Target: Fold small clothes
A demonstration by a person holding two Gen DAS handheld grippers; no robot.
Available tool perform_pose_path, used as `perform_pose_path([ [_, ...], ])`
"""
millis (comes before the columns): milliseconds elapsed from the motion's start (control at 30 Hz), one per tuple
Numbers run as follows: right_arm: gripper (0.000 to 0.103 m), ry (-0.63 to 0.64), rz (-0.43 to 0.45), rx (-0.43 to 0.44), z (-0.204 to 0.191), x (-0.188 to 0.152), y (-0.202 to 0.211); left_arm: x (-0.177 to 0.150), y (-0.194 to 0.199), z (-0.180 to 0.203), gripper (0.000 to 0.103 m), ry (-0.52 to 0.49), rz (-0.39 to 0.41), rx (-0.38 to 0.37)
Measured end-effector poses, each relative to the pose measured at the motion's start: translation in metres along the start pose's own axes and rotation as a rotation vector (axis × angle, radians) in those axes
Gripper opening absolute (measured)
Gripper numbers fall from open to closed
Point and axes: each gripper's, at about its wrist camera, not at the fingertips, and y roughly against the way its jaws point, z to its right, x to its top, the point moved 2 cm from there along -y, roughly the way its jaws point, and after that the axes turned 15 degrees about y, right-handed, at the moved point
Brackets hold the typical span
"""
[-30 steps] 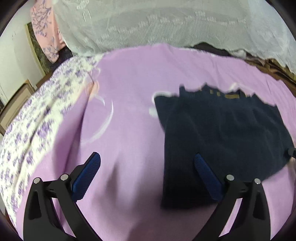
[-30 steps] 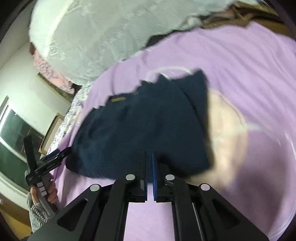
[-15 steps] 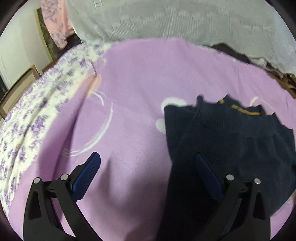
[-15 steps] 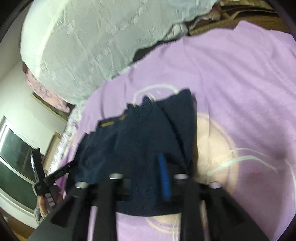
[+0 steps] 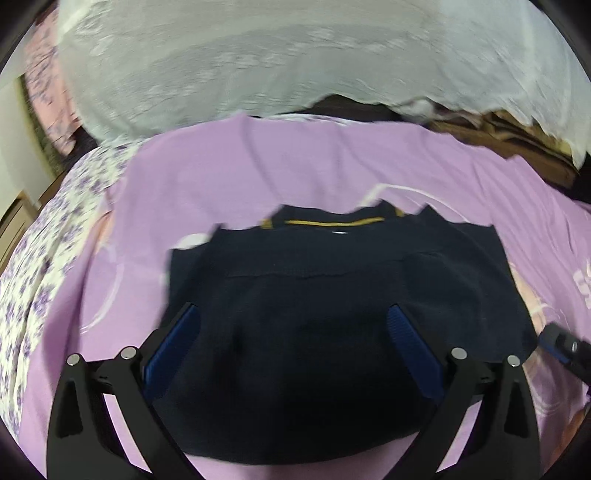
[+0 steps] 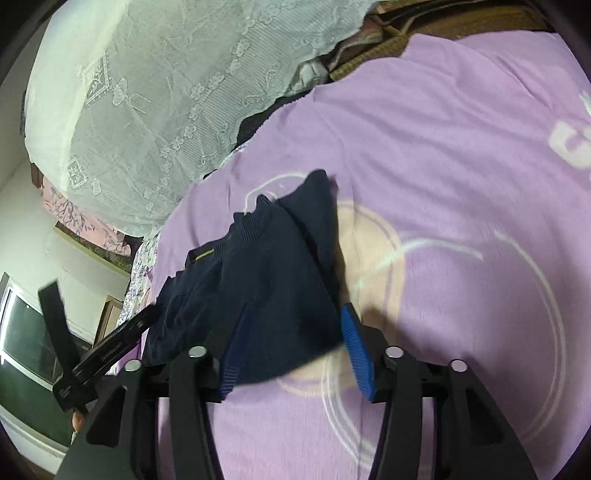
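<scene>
A dark navy knitted garment [image 5: 314,314] with a yellow line at its collar lies folded on the purple blanket [image 5: 295,173]. My left gripper [image 5: 291,328] is open and hangs over the garment's near part, holding nothing. In the right wrist view the same garment [image 6: 258,280] lies left of centre. My right gripper [image 6: 295,328] is open, its jaws apart over the garment's near right corner, holding nothing. The left gripper's body [image 6: 99,350] shows at the garment's left edge.
A white lace cover [image 5: 295,59] over a bulky pile stands behind the blanket. A floral sheet [image 5: 48,266] lies at the left. Brown fabric [image 6: 424,33] lies at the back right. The right gripper's tip [image 5: 561,347] shows at the garment's right edge.
My right gripper was shut on the garment's edge and has opened, letting it go. My left gripper has moved right, over the garment.
</scene>
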Motion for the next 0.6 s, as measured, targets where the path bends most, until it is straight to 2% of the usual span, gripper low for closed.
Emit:
perform_pose_path([
  [233, 0.058, -0.049, -0.032, 0.008, 0.000, -0.022, -0.009, -0.016, -0.031, 0.044, 0.099, -0.063, -0.066, -0.003],
  [300, 0.059, -0.059, -0.023, -0.001, -0.001, -0.021, -0.013, -0.025, -0.039, 0.049, 0.099, -0.084, -0.074, 0.007],
  [367, 0.065, -0.077, -0.007, 0.002, 0.000, -0.018, -0.018, -0.033, -0.046, 0.051, 0.099, -0.088, -0.079, 0.009],
  [500, 0.066, -0.143, 0.021, -0.026, 0.003, -0.003, -0.036, -0.034, -0.046, 0.049, 0.099, -0.080, -0.068, -0.003],
  [533, 0.065, -0.163, 0.031, -0.037, 0.003, 0.002, -0.041, -0.033, -0.046, 0.048, 0.099, -0.077, -0.068, -0.006],
  [600, 0.052, -0.199, 0.044, -0.063, 0.005, 0.007, -0.048, -0.032, -0.048, 0.047, 0.099, -0.063, -0.072, -0.013],
])
